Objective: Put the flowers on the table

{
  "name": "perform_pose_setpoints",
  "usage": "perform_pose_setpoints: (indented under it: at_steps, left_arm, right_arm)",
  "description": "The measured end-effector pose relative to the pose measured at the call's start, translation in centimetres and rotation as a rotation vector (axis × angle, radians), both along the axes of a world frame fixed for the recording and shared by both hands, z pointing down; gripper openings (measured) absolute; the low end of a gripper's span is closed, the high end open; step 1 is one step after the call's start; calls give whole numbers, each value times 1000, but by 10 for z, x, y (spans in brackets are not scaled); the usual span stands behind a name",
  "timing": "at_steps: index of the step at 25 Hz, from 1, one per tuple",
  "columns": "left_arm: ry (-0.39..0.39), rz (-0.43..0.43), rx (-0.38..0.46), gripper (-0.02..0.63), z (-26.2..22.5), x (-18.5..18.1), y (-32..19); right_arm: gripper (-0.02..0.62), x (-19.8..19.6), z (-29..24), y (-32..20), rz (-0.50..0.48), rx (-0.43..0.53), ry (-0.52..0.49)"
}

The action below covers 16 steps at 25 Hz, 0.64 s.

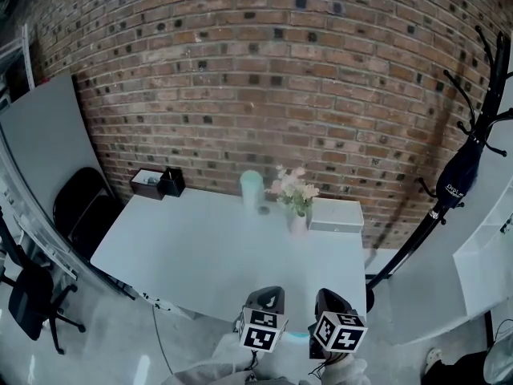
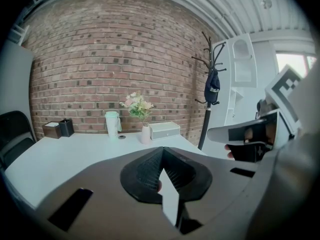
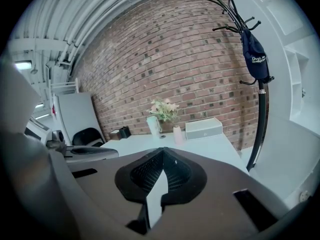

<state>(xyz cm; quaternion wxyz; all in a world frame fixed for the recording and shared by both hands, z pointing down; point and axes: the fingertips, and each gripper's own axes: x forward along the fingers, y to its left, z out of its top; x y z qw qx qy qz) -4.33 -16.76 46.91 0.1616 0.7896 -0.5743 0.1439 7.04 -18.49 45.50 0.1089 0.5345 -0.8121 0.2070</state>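
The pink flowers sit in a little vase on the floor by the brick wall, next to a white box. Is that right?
Not quite. The flowers in their little vase stand on the table, not on the floor. They are by the brick wall, next to the white box. The head view shows it.

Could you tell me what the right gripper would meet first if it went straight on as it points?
Probably the bare table, short of the flowers. Nothing shows in between, though depth is unclear.
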Motion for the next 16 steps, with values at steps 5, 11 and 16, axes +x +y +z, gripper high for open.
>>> perform_pose_setpoints:
  at_steps: [5, 11, 16]
  left_arm:
    - [2, -11, -5, 8, 4, 2, 3]
    - [8, -8, -14, 8, 6, 8, 5]
    - [4, -10, -18, 8, 7, 11, 9]
  right_arm:
    - [23, 3, 3, 3, -7, 1, 4]
    - [25, 14, 3, 4, 12, -13, -28]
    - [25, 20, 4, 6, 16, -18, -25]
